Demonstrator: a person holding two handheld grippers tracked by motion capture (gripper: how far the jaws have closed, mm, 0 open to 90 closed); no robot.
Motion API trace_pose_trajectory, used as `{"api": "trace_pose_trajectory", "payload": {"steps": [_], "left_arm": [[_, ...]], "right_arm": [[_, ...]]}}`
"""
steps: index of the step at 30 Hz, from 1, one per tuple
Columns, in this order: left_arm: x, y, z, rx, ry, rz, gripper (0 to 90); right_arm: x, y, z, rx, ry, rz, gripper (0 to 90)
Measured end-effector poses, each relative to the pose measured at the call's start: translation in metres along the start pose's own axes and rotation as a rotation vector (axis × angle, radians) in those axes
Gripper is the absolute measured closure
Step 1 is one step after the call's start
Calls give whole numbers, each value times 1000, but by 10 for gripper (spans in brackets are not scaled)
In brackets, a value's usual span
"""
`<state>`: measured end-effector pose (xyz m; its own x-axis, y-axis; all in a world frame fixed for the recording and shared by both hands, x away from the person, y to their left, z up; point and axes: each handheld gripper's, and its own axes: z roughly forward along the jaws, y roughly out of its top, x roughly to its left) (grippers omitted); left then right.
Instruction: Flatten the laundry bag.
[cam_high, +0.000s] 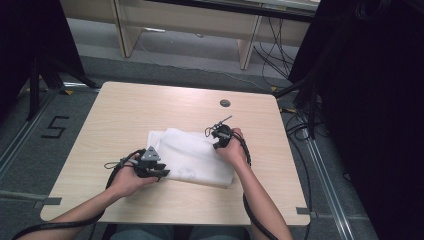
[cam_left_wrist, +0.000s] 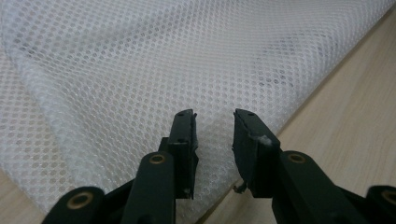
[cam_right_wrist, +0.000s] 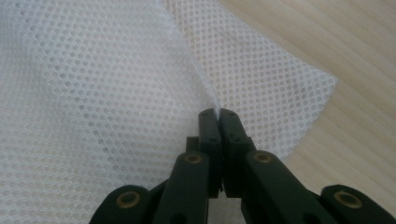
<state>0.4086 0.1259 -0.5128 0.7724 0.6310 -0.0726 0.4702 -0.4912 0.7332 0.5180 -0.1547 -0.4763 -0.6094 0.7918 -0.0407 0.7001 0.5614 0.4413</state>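
Pinching a mesh cloth (cam_right_wrist: 116, 84) fold, right gripper (cam_right_wrist: 218, 113) closes.

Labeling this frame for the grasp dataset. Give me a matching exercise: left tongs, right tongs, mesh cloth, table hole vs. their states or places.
Things:
1. left tongs
2. right tongs
3. mesh cloth
4. table hole

States or places:
A. white, folded, lying on the wooden table
B. shut, pinching a ridge of mesh
C. dark and round, near the far edge
D. open over the cloth's edge

Pairs: 1-D, 2-B, 3-A, 4-C
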Motion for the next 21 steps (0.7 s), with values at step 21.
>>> {"api": "trace_pose_trajectory", "payload": {"steps": [21], "left_arm": [[1, 0, 0, -2, 5, 8, 684]], "right_arm": [[21, 0, -63, -210, 14, -60, 900]]}}
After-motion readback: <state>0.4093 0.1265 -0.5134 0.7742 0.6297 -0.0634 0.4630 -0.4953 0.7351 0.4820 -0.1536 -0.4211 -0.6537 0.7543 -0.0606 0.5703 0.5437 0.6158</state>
